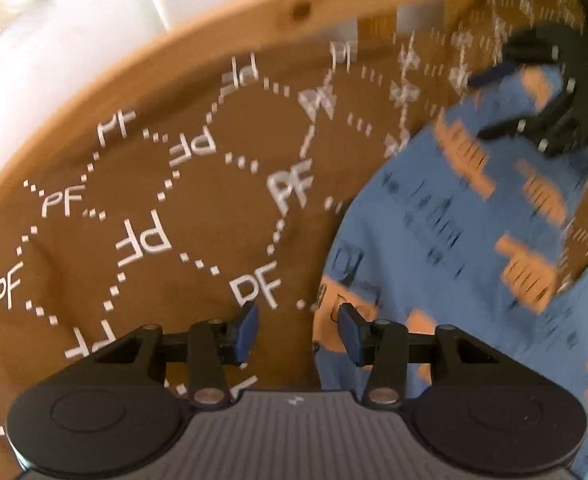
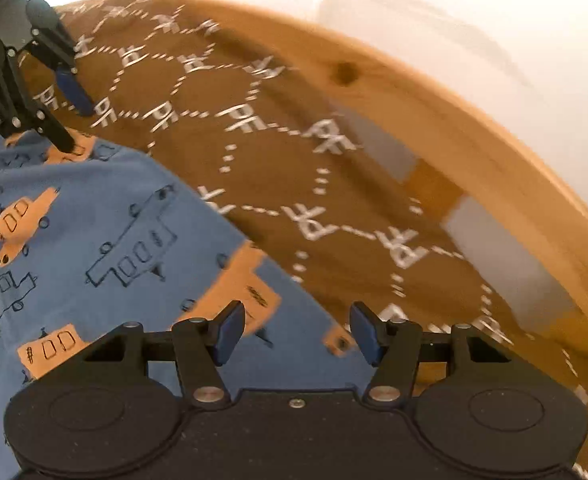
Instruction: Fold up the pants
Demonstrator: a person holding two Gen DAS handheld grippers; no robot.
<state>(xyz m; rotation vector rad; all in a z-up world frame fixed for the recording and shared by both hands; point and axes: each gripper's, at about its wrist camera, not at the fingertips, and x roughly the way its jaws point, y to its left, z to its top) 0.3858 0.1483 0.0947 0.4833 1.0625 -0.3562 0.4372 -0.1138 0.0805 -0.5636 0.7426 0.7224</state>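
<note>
Bordering pants (image 2: 105, 240): monogrammed brown cloth (image 1: 213, 208), wooden frame (image 2: 434, 120)

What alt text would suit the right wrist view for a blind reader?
The open right gripper hovers over the edge of blue pants with orange vehicle prints, which lie on a brown cloth with white "PF" lettering. The left gripper appears at upper left.

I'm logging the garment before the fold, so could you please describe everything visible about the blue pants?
The blue pants look like soft knit fabric, printed with orange vehicles and dark outlined ones. They lie spread, slightly rumpled, on the brown cloth with white PF lettering. Both views are motion-blurred. Both hand-held grippers are open: the left hand-held gripper is over their edge, the right hand-held gripper over the fabric. Whether either touches them is unclear.
</note>
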